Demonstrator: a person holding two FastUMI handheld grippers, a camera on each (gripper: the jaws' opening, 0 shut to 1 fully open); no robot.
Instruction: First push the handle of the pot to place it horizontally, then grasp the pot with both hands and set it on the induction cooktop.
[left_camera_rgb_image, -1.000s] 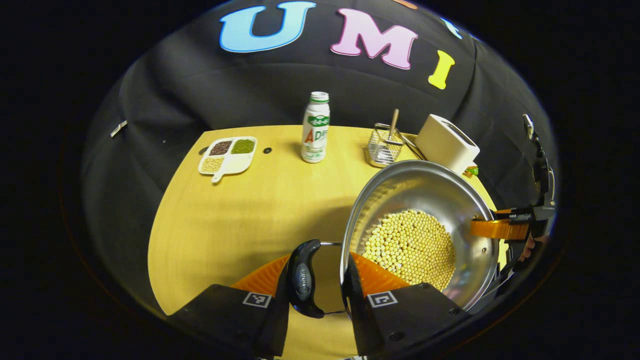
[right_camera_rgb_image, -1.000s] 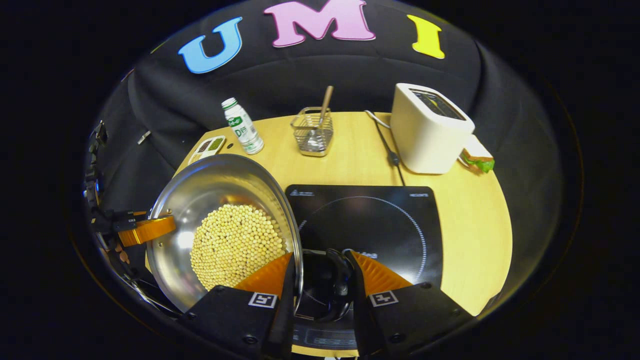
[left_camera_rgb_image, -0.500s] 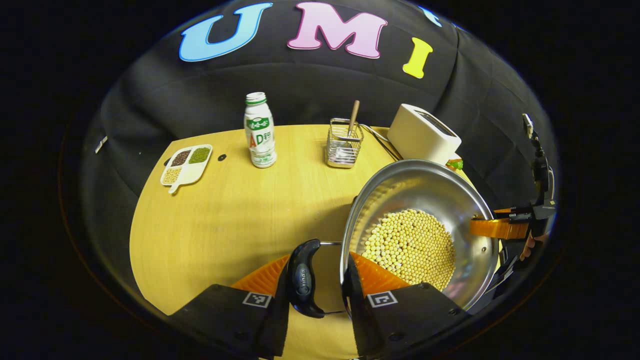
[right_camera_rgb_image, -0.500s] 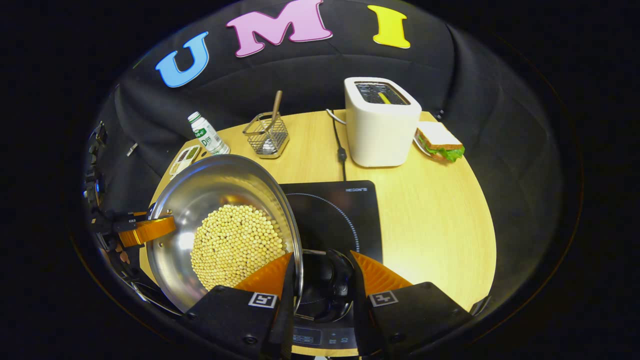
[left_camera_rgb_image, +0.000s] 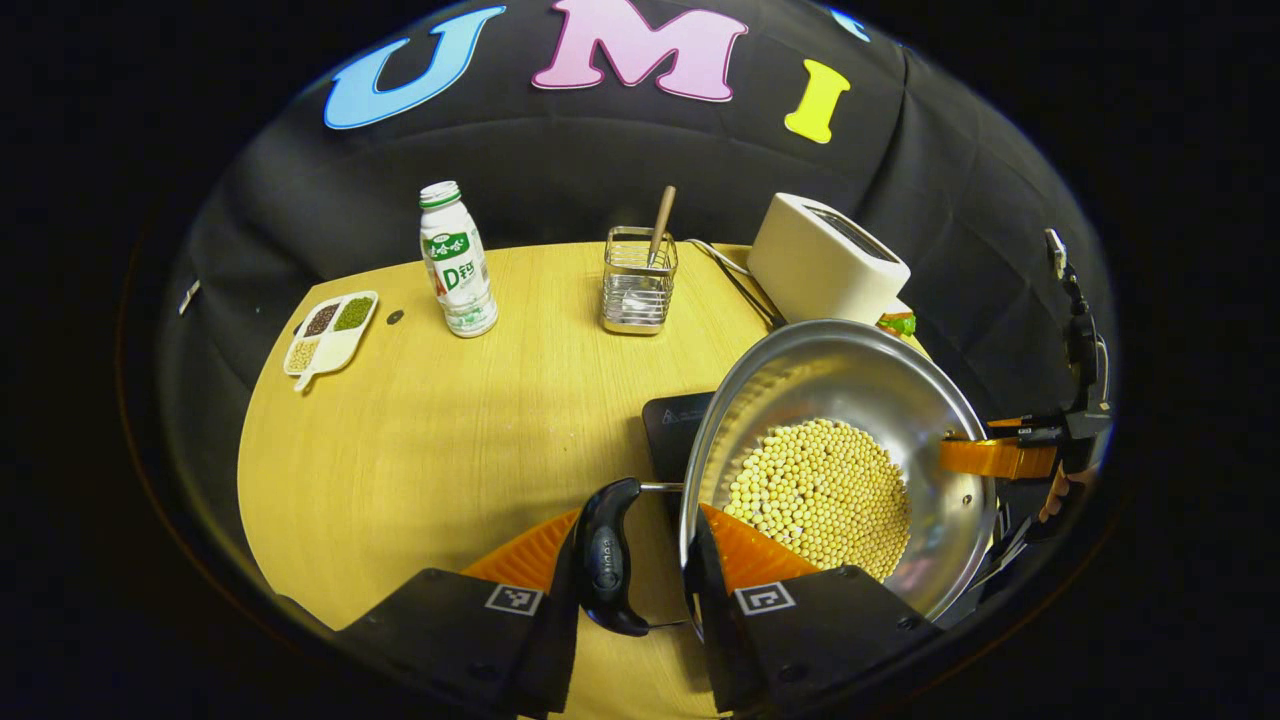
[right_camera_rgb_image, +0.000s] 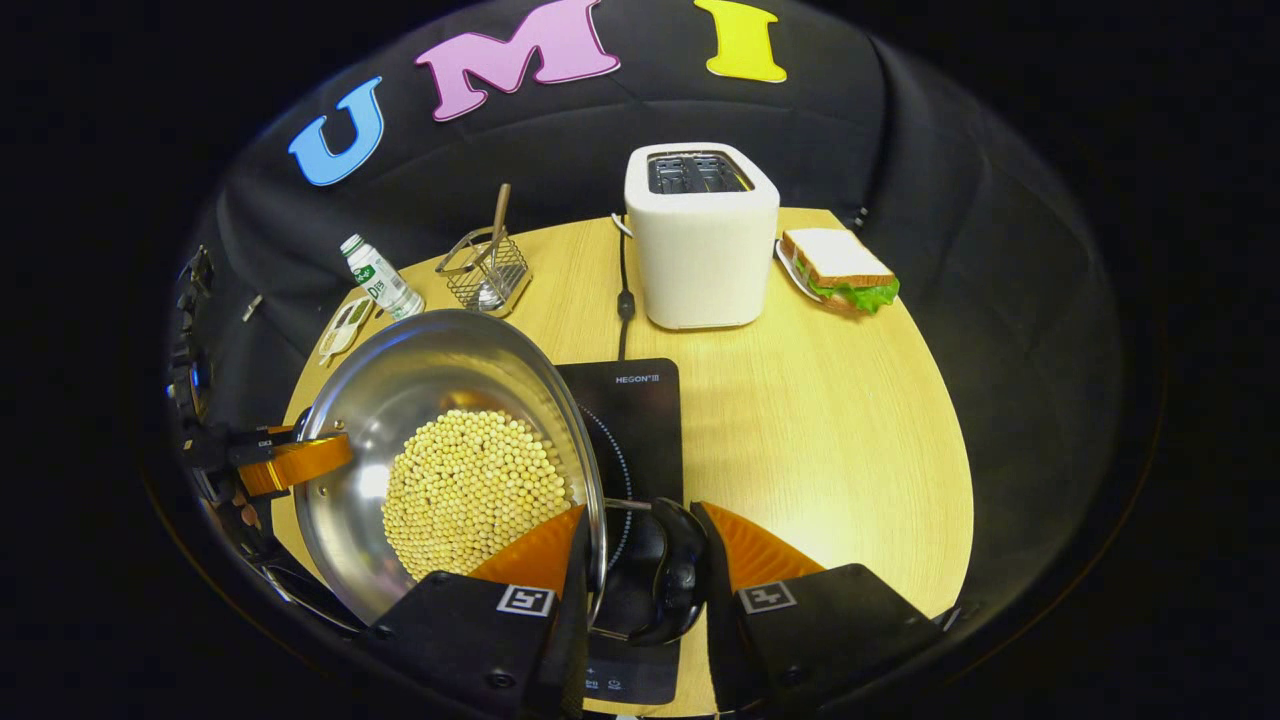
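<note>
Right gripper view is showing the pot (right_camera_rgb_image: 450, 470), both grippers (right_camera_rgb_image: 640, 560) clamping its handles, hovering at nine o'clock of the induction cooktop (right_camera_rgb_image: 630, 420), lowering remaining.

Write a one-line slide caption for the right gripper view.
Right claw grips the bean-filled pot by its side handle, above the induction cooktop.

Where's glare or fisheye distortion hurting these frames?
Left gripper view: the pot wall mirrors the beans, and the table edge bows. Right gripper view: a bright spot on the pot's inner wall, a faint sheen on the induction cooktop; the toaster stays sharp.
</note>
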